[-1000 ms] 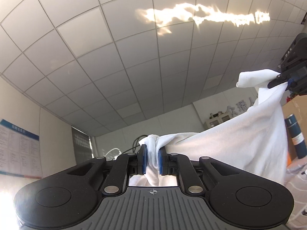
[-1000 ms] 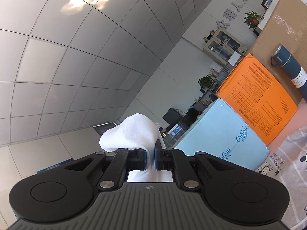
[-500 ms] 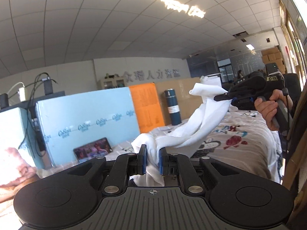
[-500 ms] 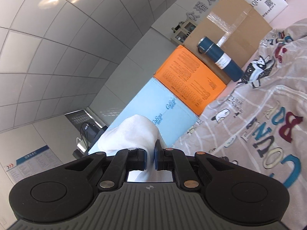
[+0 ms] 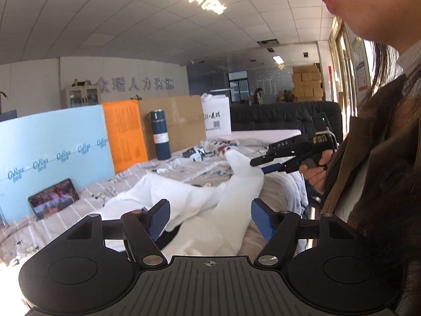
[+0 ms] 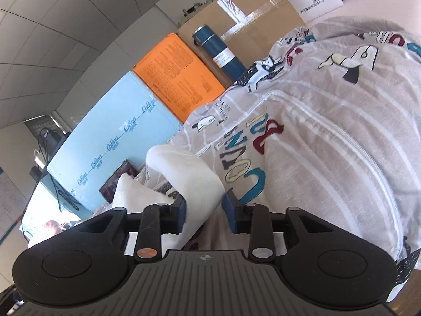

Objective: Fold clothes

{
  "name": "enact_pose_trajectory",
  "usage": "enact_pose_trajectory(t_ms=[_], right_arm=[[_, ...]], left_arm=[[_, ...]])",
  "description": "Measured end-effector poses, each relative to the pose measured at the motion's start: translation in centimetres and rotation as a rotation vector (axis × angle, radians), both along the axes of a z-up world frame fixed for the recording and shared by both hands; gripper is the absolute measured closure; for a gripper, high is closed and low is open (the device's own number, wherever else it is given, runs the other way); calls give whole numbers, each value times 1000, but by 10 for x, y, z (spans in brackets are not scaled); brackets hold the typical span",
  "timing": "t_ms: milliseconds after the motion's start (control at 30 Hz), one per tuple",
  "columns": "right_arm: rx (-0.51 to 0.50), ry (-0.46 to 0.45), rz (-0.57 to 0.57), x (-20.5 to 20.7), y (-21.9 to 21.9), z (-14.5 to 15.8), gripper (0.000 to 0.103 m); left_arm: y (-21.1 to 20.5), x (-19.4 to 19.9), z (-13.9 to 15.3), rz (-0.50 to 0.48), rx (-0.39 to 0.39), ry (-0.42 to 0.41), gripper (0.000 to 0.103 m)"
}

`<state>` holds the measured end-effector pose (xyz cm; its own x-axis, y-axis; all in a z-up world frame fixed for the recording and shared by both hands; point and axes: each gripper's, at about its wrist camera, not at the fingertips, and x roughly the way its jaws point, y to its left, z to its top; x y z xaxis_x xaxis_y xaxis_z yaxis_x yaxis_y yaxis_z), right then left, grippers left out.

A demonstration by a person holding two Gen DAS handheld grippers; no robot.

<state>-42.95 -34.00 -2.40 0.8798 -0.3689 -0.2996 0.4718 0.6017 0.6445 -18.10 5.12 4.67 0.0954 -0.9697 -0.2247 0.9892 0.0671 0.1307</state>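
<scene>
garment: soft white cloth garment (image 5: 200,200), crumpled on the printed beige bedsheet (image 6: 329,137) over the counter, one end raised toward the right gripper (image 5: 260,167).
left gripper (image 5: 208,217): fingers opening, wide apart; cloth between them, pads not pressing.
right gripper: fingers opening, about half spread; cloth fold in the gap, grip unclear.
risk: both letting go together, so the cloth would likely slump into a heap, losing edges and skewing the fold.
clutter: dark blue cylindrical flask (image 5: 160,134) well apart.
</scene>
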Motion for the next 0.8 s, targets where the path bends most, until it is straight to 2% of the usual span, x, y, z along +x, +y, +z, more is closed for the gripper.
enact_pose_trajectory(t_ms=[100, 167, 267, 300, 367, 400, 467, 500, 567, 600, 700, 800], right_arm=[[-63, -36, -43, -5, -5, 17, 48], [-113, -56, -50, -3, -6, 29, 38], [-168, -93, -5, 10, -8, 45, 27], [-175, -103, 18, 17, -10, 50, 26], [-163, -116, 75, 37, -13, 58, 23], [-152, -120, 100, 47, -15, 61, 22], [-135, -112, 147, 72, -16, 68, 19], [-131, -94, 170, 88, -16, 73, 19], [-131, -57, 213, 116, -14, 80, 18], [-127, -39, 236, 129, -13, 83, 18], [-88, 10, 326, 169, -12, 84, 17], [-69, 70, 395, 203, -6, 75, 16]], left_arm=[[-5, 35, 11, 121, -61, 31, 29], [-14, 69, 11, 206, -108, 123, 25], [-27, 123, 12, 328, -184, 271, 6], [-32, 144, 11, 348, -225, 364, 2], [-45, 184, 9, 393, -269, 567, 2], [-55, 205, 7, 420, -278, 697, 2], [-77, 238, -1, 438, -237, 887, 2], [-90, 252, -7, 445, -186, 952, 2], [-113, 268, -25, 491, -69, 1022, 2], [-122, 270, -37, 519, -8, 1048, 2], [-136, 266, -68, 494, 71, 1081, 2], [-138, 256, -80, 470, 80, 1015, 2]])
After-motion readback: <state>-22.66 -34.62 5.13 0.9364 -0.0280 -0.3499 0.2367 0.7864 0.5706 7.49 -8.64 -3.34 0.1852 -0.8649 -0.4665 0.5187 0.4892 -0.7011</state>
